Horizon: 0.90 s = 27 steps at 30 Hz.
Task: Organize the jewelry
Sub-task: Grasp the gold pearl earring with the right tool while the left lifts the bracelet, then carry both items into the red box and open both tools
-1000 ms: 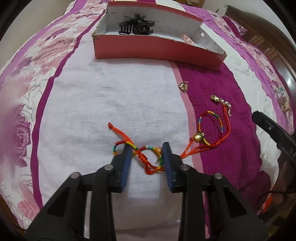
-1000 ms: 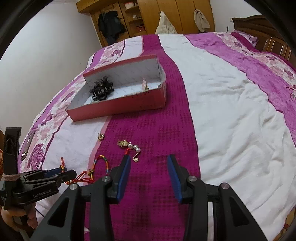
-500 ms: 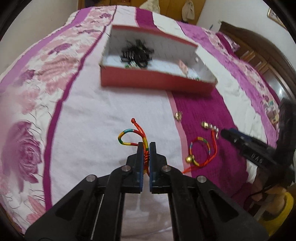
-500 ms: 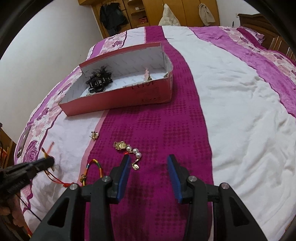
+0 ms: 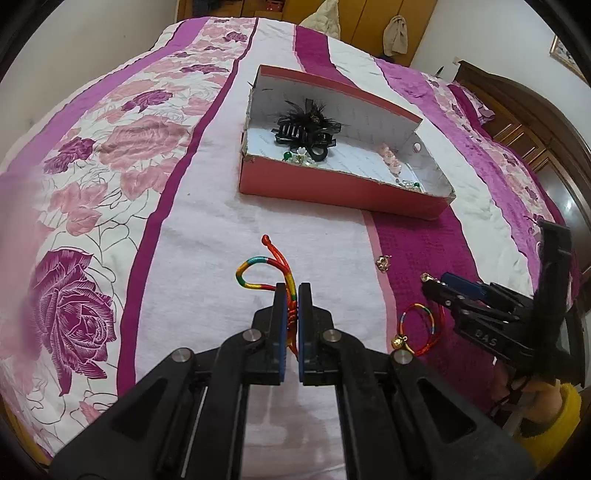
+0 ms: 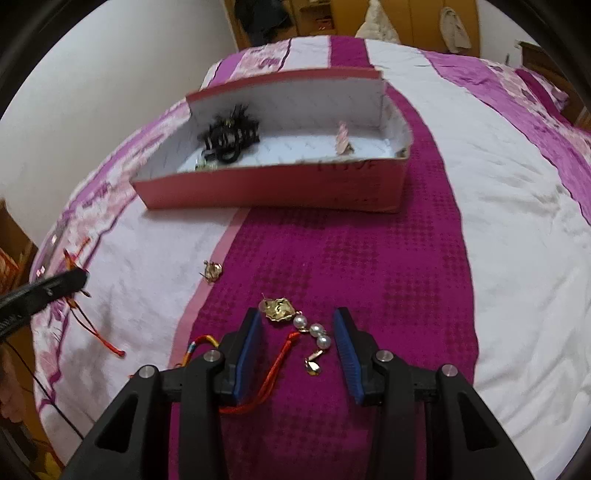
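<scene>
My left gripper [image 5: 293, 295] is shut on a rainbow cord bracelet [image 5: 264, 271] and holds it above the bedspread; its loop sticks out past the fingertips. My right gripper [image 6: 299, 325] is open, low over the bed, with a gold and pearl earring [image 6: 295, 319] between its fingers. A second cord bracelet with a gold bell [image 5: 417, 328] lies under the right gripper; its red cord [image 6: 273, 373] runs beside the left finger. A small gold earring [image 6: 212, 271] lies left of it. The red box [image 5: 343, 184] holds a black feather hair clip [image 5: 306, 129] and small pieces.
The bed has a purple, white and floral cover [image 5: 110, 184]. A dark wooden headboard [image 5: 535, 122] stands at the right, wooden wardrobes [image 6: 332, 18] at the far end. The left gripper shows in the right wrist view [image 6: 44, 291] at the left edge.
My left gripper closed on the rainbow cord bracelet and lifted it off the bed. My right gripper moved forward and down so the pearl earring now lies between its open fingers.
</scene>
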Motion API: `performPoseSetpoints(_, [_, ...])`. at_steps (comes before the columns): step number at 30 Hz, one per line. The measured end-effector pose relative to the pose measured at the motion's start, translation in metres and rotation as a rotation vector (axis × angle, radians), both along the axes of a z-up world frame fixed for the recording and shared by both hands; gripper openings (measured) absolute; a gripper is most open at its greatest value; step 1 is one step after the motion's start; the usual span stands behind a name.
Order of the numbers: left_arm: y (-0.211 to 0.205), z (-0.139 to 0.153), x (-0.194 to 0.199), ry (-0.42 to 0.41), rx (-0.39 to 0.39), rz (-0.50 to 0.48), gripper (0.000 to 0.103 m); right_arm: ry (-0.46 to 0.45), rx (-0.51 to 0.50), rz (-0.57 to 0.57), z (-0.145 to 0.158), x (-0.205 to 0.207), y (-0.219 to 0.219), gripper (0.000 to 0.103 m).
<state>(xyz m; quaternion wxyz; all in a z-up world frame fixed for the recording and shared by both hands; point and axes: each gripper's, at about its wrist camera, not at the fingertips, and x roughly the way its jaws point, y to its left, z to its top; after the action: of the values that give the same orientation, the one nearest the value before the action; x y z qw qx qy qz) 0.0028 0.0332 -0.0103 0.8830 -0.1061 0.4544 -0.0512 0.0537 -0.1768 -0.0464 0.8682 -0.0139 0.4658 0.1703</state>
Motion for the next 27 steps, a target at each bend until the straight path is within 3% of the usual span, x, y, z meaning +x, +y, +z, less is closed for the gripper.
performPoseSetpoints(4, [0.000,0.002,0.003,0.001,0.001,0.001,0.000,0.005,-0.062,0.045,-0.005,0.006,0.011,0.042])
performPoseSetpoints(7, [-0.002,0.004,0.004,-0.005,0.008,0.002,0.000,0.004,-0.071,0.063,-0.005,0.008,0.012,0.019])
performPoseSetpoints(18, [-0.004,0.019,0.006,-0.049,0.024,-0.005,0.000,-0.062,0.014,0.048,0.021,0.002,-0.001,0.019])
performPoseSetpoints(27, [-0.012,0.045,0.017,-0.139,0.038,-0.023,0.000,-0.157,0.070,0.033,0.054,-0.007,-0.008,0.019])
